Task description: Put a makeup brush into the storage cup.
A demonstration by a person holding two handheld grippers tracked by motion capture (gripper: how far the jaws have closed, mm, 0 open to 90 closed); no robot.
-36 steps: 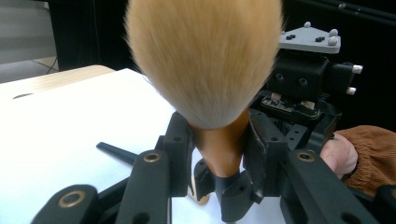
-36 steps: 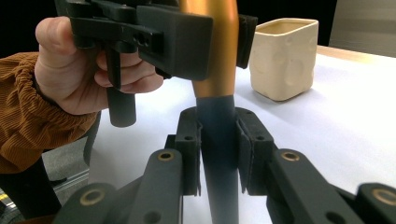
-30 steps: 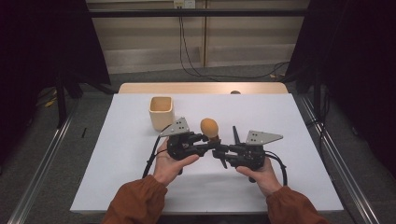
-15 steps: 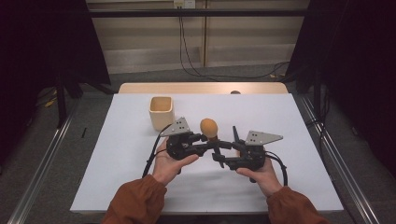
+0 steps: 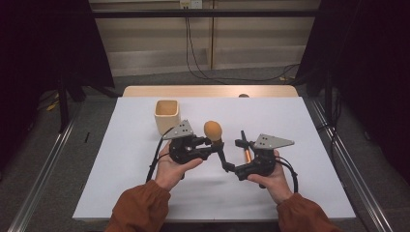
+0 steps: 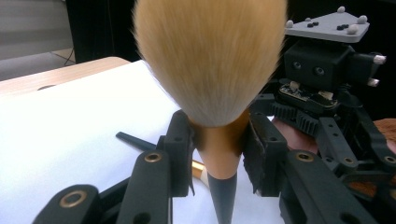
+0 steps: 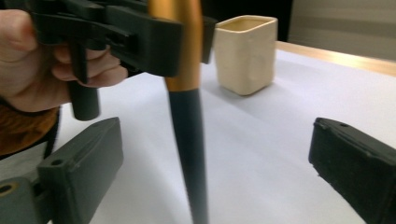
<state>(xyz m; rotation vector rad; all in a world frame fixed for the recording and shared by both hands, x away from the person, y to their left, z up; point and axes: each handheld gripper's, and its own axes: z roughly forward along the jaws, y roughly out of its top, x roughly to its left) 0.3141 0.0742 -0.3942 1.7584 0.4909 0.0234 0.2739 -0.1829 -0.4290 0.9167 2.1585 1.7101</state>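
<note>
A makeup brush (image 5: pixel 212 130) with a tan bristle head, a gold ferrule (image 6: pixel 219 144) and a dark handle (image 7: pixel 187 135) stands upright above the white table. My left gripper (image 5: pixel 215 145) is shut on the ferrule, and both pads press its sides in the left gripper view. My right gripper (image 5: pixel 231 154) faces it from the right, low at the handle. Its jaws have just been opening and now stand wide apart (image 7: pixel 219 158). The handle hangs between them, touching neither pad.
A cream square cup (image 5: pixel 167 116) stands on the white table sheet (image 5: pixel 300 121), behind and left of the left hand. A second brush (image 5: pixel 245 150) with an orange and black handle lies on the sheet near the right gripper.
The right gripper's jaws went from closed around the brush handle to wide open. Both hands stayed in place, and the brush remains in the left gripper.
</note>
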